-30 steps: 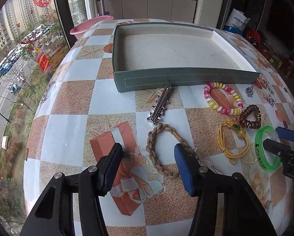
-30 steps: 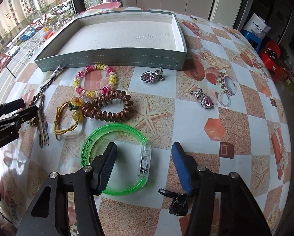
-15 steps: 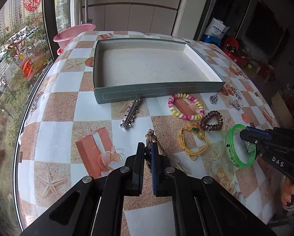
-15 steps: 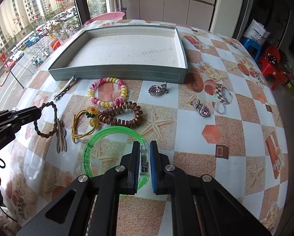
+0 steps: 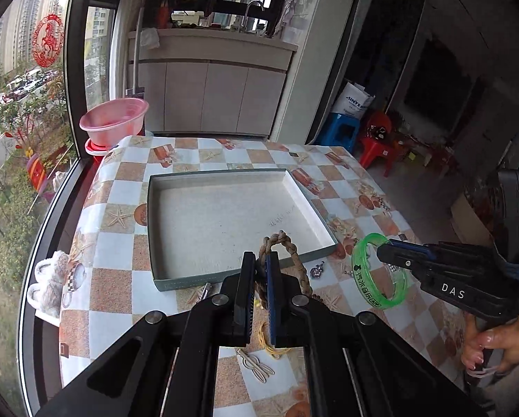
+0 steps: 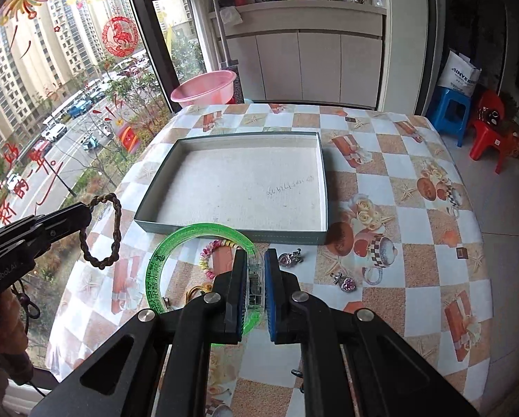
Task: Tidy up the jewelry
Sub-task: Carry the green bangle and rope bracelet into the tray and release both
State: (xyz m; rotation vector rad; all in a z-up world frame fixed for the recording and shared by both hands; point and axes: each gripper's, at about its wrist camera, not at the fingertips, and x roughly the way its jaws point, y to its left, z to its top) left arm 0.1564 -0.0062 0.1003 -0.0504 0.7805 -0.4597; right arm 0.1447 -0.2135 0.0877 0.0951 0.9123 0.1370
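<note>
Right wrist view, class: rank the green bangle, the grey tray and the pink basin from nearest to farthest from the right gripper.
1. Green bangle: clamped in the right gripper.
2. Grey tray: just ahead, on the table.
3. Pink basin: beyond the table's far left corner, by the window.

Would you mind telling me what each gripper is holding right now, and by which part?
The left gripper pinches the brown braided bracelet on its cord, the loop hanging free. The right gripper clamps the green bangle at its clear clasp section.
</note>
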